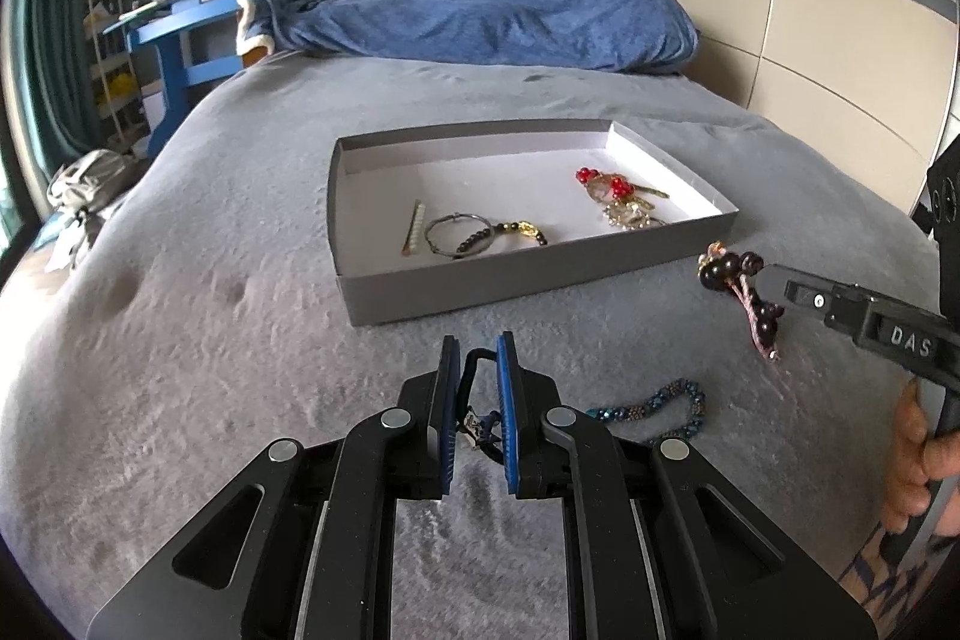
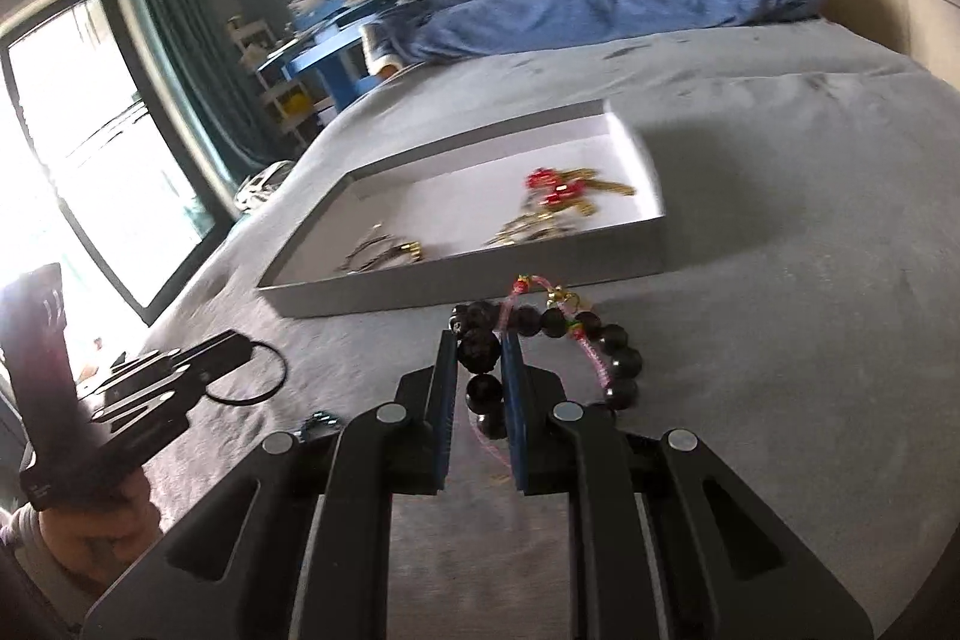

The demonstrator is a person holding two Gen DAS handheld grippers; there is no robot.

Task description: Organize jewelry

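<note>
The left gripper (image 1: 477,388) has its jaws closed on a black cord bracelet (image 1: 474,400), low over the grey bed (image 1: 210,340). The right gripper (image 2: 480,382) grips a dark bead bracelet (image 2: 540,334) (a pink strand tangled in), just near the grey tray (image 1: 360,292). A blue beaded bracelet (image 1: 660,406) lies rightward.

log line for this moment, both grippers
left gripper: shut on black cord | right gripper: shut on dark bead bracelet | box: ahead

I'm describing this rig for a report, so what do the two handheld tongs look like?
Both are matte black, with angular cut-out linkage arms and round silver pivot pins. The left tongs and right tongs have ribbed blue pads. White letters "DAS" mark the right one's side.
</note>
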